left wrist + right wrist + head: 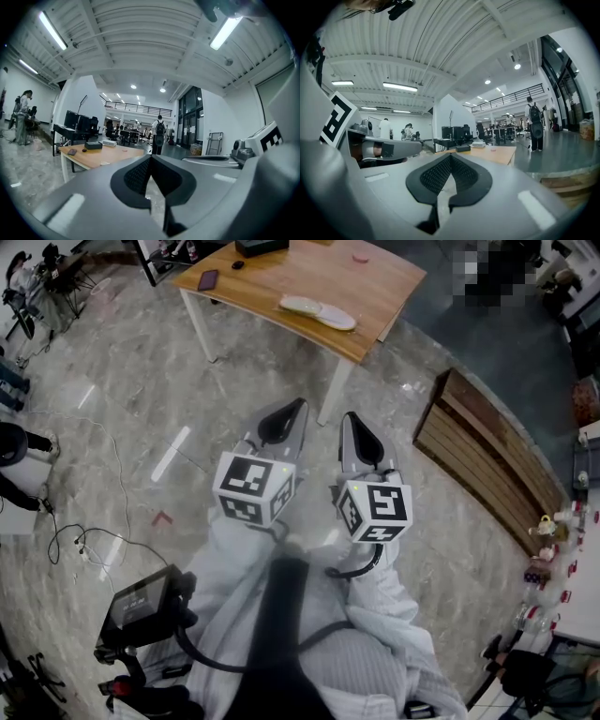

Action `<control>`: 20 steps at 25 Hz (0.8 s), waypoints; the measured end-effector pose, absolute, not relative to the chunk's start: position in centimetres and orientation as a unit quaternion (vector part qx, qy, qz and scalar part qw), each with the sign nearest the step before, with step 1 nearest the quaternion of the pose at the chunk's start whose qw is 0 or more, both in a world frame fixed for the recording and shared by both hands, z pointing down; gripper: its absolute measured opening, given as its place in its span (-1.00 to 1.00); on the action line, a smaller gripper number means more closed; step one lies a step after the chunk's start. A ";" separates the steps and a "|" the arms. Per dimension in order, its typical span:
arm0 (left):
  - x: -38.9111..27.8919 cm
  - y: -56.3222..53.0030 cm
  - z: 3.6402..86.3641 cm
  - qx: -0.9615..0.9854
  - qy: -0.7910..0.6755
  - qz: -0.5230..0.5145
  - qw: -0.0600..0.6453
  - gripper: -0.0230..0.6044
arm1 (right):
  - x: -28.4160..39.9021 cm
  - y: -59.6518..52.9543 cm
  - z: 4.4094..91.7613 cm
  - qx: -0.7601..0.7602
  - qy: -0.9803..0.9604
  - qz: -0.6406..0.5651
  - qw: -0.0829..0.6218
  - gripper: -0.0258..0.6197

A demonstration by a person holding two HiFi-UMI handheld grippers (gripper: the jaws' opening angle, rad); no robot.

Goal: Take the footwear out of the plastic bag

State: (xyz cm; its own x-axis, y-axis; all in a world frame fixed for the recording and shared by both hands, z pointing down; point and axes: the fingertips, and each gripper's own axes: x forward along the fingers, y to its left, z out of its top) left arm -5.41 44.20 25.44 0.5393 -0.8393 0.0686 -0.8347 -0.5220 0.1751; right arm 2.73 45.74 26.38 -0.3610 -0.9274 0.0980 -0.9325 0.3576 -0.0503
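Cabling (84, 545) lies on the floor (141, 381), nearer than the tabletop (300, 273) and well to its left. A dark phone (207, 279) rests at the tabletop's left corner. The left hand-held gripper (292, 412) is held over the floor, short of the tabletop's near edge and pointing toward it. Its jaws are fully closed, pad against pad, with nothing between them (150, 161). The pale footwear (319, 312) lies flat on the tabletop close to the near edge. At this size it cannot be told whether a plastic bag covers it. The right hand-held gripper (354, 426) sits just beside the left one, also short of the tabletop. Its jaws are likewise closed and empty (450, 159). A wooden pallet (487, 465) lies on the floor to the right of the tabletop.
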 end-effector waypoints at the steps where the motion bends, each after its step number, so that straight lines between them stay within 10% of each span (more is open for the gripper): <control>1: -5.4 44.1 25.6 0.871 -0.482 -0.014 0.096 -0.92 | 2.9 45.6 26.6 0.563 -0.824 0.049 0.028 -0.88; 20: -4.5 19.9 32.0 0.864 -0.487 0.015 0.129 -0.92 | 5.2 21.0 33.4 0.570 -0.815 0.091 0.051 -0.88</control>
